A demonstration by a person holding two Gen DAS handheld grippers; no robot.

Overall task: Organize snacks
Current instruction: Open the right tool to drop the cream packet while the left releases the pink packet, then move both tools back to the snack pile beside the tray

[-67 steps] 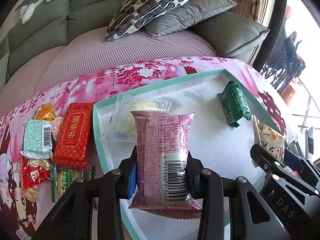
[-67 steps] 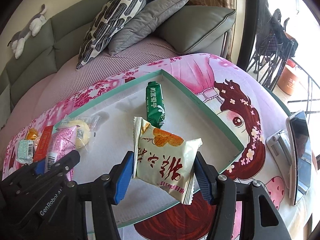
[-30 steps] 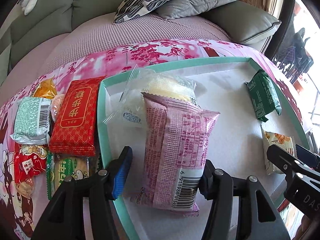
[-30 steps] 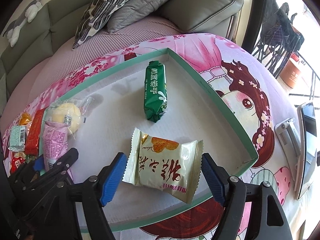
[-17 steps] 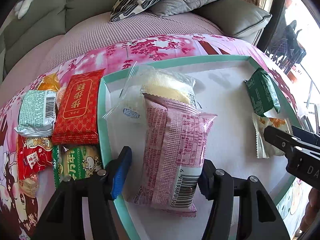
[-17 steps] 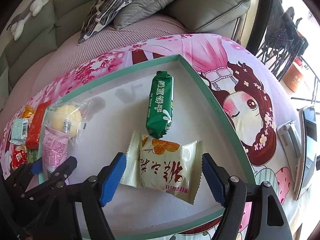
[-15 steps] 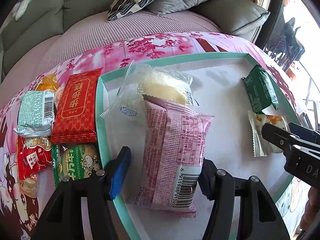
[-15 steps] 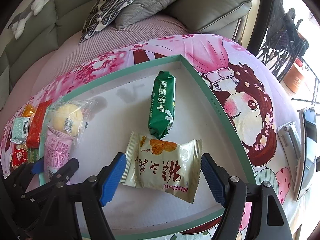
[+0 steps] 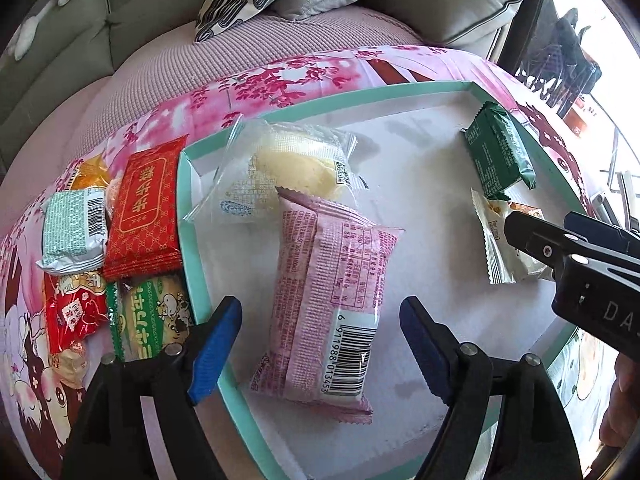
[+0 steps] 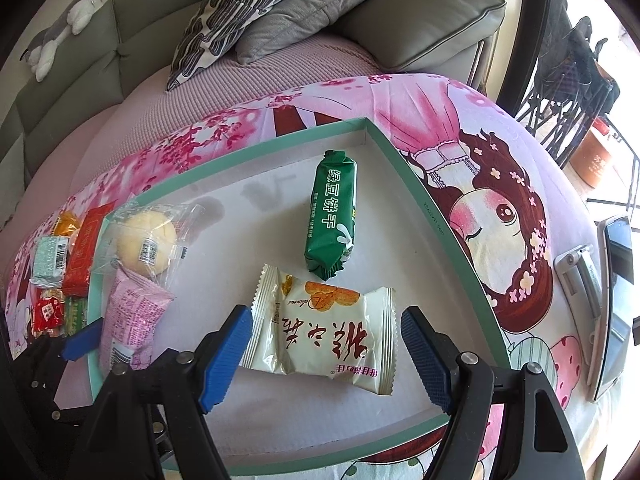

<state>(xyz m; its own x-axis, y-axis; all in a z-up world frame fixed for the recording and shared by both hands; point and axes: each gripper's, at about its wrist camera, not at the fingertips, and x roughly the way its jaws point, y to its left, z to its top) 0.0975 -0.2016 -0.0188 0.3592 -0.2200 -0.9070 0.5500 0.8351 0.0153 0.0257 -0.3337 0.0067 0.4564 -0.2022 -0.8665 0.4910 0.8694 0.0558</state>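
Left gripper (image 9: 320,344): your blue-padded fingers stand spread apart, one on each side of the pink snack packet (image 9: 328,300), touching neither edge. That packet lies flat, barcode end toward you, inside the mint-rimmed tray (image 9: 188,216), near its left wall.

Right gripper (image 10: 326,354): your fingers are likewise parted, straddling the white pastry packet (image 10: 320,332), which lies loose on the tray floor.

Tray contents, working outward:
- Clear-wrapped yellow bun (image 9: 296,168), its near edge tucked under the far end of the pink snack packet.
- Green biscuit packet (image 10: 330,224), lying lengthwise, its near end just touching the far edge of the white pastry packet.

Outside the tray, along its left wall, on the pink cartoon-print cloth (image 10: 500,184):
- Red flat packet (image 9: 146,208), against the rim.
- Pale green packet with barcode (image 9: 74,232), overlapping the red one's left side.
- Green-and-yellow cracker packet (image 9: 148,320), just beside your left finger.
- Small red packet (image 9: 74,312), left of the cracker packet.
- Orange wrapper (image 9: 90,170), mostly hidden behind the others.

Right of the tray: a phone on a stand (image 10: 612,296), well apart from the snacks.

Beyond the cloth: grey-green sofa (image 10: 100,48) with a patterned cushion (image 10: 236,8), a grey cushion (image 10: 312,4) and a plush toy (image 10: 60,24).
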